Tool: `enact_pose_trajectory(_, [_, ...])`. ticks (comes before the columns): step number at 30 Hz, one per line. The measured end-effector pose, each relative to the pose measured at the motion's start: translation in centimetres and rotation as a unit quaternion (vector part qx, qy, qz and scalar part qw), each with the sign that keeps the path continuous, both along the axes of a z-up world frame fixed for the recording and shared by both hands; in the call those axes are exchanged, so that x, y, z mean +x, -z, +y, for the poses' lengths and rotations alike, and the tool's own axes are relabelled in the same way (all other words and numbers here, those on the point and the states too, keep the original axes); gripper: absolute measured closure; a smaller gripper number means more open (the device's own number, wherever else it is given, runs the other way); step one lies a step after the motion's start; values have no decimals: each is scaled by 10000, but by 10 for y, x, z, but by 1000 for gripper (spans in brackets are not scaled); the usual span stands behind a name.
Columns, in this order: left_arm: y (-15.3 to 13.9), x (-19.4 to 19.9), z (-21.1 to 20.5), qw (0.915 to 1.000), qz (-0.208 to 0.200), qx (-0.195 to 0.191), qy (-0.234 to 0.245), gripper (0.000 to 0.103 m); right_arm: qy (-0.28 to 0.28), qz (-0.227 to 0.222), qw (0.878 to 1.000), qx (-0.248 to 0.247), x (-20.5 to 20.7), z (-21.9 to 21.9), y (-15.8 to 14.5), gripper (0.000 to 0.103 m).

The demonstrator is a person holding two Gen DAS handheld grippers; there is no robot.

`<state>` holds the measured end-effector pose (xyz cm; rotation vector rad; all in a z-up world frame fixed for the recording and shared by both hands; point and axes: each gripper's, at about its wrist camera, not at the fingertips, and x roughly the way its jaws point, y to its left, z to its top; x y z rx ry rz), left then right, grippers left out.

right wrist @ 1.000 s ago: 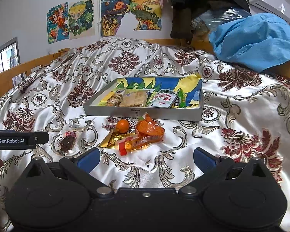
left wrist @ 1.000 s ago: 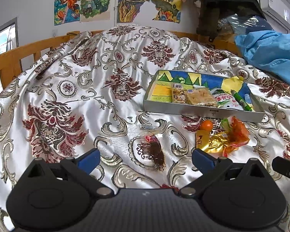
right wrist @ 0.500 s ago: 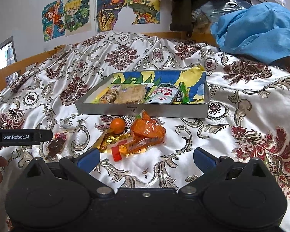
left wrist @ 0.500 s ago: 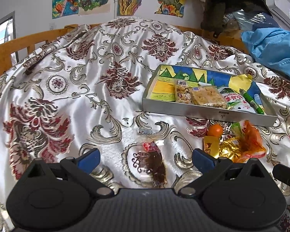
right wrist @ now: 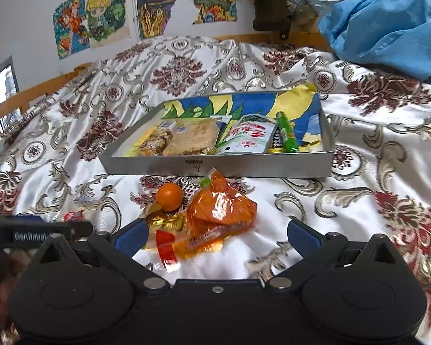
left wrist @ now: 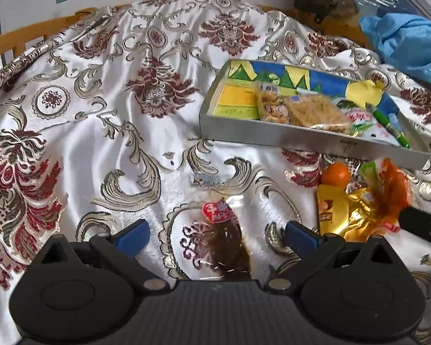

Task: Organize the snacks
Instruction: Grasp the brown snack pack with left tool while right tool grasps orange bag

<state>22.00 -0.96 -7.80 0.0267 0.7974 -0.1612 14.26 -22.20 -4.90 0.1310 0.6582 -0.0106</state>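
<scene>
A shallow grey tray (left wrist: 273, 136) (right wrist: 215, 166) with a colourful lining rests on the patterned bedspread and holds several wrapped snacks and a green tube (right wrist: 286, 132). In front of it lie a small orange fruit (right wrist: 169, 197) (left wrist: 335, 174), an orange packet (right wrist: 219, 210) (left wrist: 388, 184), a gold wrapper (left wrist: 356, 215) and a clear sausage stick (right wrist: 186, 244). A clear packet of dark snack (left wrist: 224, 238) lies between the fingers of my open left gripper (left wrist: 217, 234). My right gripper (right wrist: 217, 234) stands open over the orange packet and the sausage stick.
A crumpled blue cloth (right wrist: 388, 26) lies at the back right. A wooden bed rail (left wrist: 34, 33) runs along the left and far edge. Drawings hang on the wall (right wrist: 100, 20). The left gripper's body (right wrist: 37, 234) and a hand show at the right view's left edge.
Both grippers have moved forward and down toward the loose snacks. The dark packet now lies between the left fingers; the orange packet is close under the right ones.
</scene>
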Motion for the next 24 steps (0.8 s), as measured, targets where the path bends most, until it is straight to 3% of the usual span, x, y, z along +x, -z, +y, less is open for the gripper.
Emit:
enact_pose_trajectory(8, [3, -3, -6, 9995, -83, -16, 291, 25, 66, 152, 9993, 324, 29, 7, 9, 6])
enact_pose_trajectory(13, [2, -3, -2, 9984, 44, -407, 382, 38, 125, 227, 9975, 655, 40, 2, 15, 8])
enact_pose_trajectory(15, [4, -2, 2, 9978, 136, -564, 308, 50, 196, 225, 9970, 708, 42, -1, 16, 14])
enact_pose_trajectory(23, [2, -6, 4, 9974, 228, -679, 66, 55, 146, 73, 9980, 607, 31, -1, 14, 31])
enact_pose_trajectory(24, [0, -7, 5, 9969, 271, -740, 47, 56, 134, 51, 9983, 562, 28, -1, 13, 38])
